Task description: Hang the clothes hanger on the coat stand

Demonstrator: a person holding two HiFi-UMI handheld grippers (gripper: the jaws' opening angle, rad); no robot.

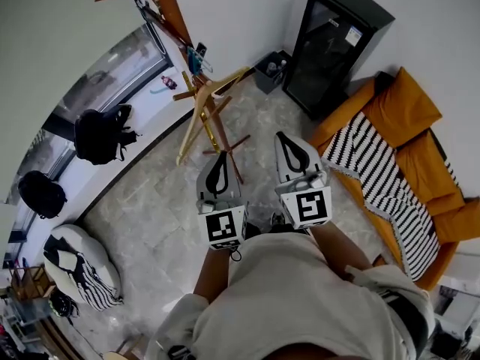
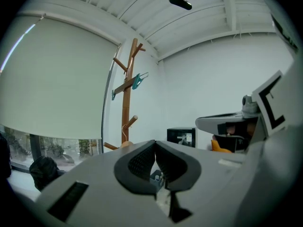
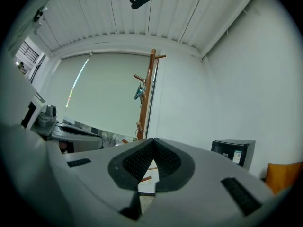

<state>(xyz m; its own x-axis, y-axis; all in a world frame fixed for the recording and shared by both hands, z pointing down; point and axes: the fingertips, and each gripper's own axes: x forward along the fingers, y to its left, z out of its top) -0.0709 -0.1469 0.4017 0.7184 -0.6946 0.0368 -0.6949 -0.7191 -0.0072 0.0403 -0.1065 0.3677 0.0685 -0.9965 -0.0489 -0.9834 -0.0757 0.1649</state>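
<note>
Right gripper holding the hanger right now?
No, the right gripper has its jaws shut together with nothing between them, and the wooden hanger is over at the coat stand.

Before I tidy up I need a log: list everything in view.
coat stand: one, brown, by the window
clothes hanger: one, pale wood, low on the stand
clip: one, teal, higher on the stand
cabinet: one, black, against the wall
bin: one, black, beside the cabinet
sofa: one, orange, right side
blanket: one, black-and-white striped, on the sofa
backpacks: two, black, on the window ledge
pouf: one, white, lower left
left gripper: one, grey, shut, empty
right gripper: one, grey, shut, empty
</note>
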